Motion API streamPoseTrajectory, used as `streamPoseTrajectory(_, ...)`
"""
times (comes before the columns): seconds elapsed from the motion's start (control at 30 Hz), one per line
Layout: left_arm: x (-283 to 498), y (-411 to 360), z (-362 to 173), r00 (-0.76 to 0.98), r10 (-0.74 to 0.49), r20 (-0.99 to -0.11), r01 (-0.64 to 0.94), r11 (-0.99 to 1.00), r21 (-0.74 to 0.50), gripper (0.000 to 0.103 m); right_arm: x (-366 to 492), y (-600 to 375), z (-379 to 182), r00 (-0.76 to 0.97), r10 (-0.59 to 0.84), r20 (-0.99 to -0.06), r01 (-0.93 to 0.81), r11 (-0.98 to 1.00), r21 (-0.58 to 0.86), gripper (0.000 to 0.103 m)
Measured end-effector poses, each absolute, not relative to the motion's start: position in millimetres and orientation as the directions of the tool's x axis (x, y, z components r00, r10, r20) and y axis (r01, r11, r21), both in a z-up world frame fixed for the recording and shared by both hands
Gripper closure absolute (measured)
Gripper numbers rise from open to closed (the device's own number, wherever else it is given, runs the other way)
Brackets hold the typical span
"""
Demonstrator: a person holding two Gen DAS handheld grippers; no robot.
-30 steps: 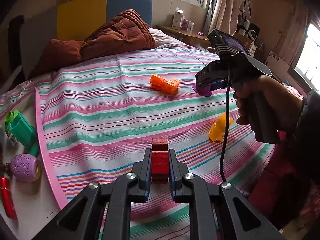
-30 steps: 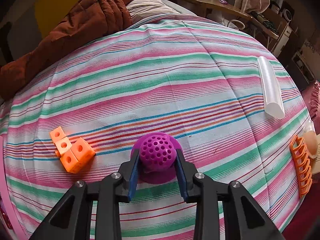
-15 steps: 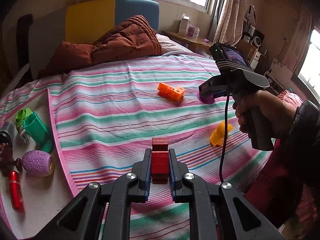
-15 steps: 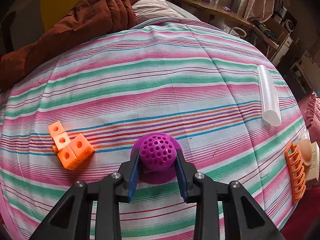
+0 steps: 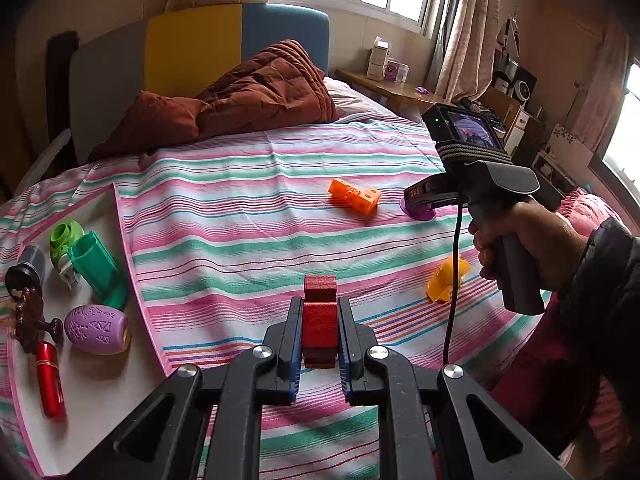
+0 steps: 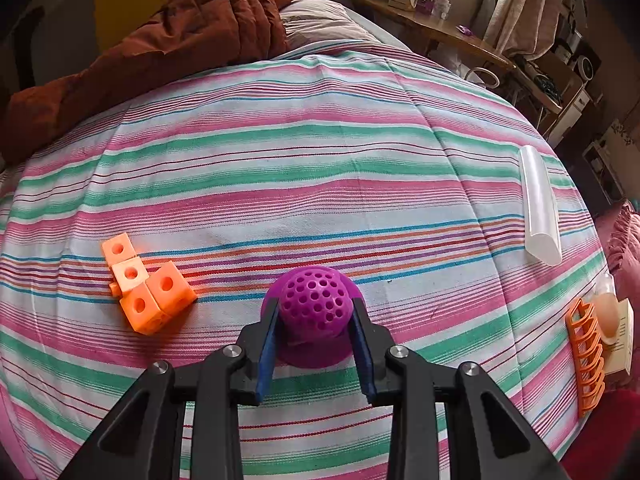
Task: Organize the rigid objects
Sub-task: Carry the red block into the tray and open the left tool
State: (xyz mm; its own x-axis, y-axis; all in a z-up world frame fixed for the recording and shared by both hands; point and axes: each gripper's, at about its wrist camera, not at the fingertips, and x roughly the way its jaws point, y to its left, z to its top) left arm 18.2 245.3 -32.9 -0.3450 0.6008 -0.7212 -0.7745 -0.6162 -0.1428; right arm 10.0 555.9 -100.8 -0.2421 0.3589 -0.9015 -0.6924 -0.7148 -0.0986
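My left gripper [image 5: 319, 320] is shut on a red block piece [image 5: 319, 324] and holds it above the striped bed. My right gripper [image 6: 316, 312] is shut on a purple perforated dome [image 6: 314, 306] with a flat round base; its base also shows in the left wrist view [image 5: 418, 211] under the right gripper. An orange cube cluster [image 6: 146, 290] lies left of the dome, and shows in the left wrist view [image 5: 354, 195]. A yellow piece [image 5: 444, 279] lies on the bed near the right hand.
A white tray [image 5: 96, 384] at the left holds a green holder [image 5: 98, 270], a purple egg [image 5: 94, 329], a red tube [image 5: 49, 377] and a brown figure [image 5: 30, 316]. A clear half-tube [image 6: 540, 208] and an orange rack [image 6: 586, 360] lie at the right. A brown quilt [image 5: 248, 92] lies behind.
The left gripper has lifted and pulled back with the red block, so more of the white tray shows. The right gripper has risen slightly with the purple dome.
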Motion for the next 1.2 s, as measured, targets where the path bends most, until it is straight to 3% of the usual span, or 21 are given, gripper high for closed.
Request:
streamPoseTrajectory(0.7,-10,172,2,-0.47,0.59,-0.657,-0.664,-0.726,-0.177,0.088,10,547,-100,-0.24,0.383,-0.892,-0.676,-0.726,-0.13,0.07)
streamPoseTrajectory(1.2,-44,20,-12,-0.613,0.386,-0.69,-0.323,-0.919,-0.227,0.088,7,541,-101,-0.232,0.404,-0.885,-0.657,-0.736,-0.164,0.07)
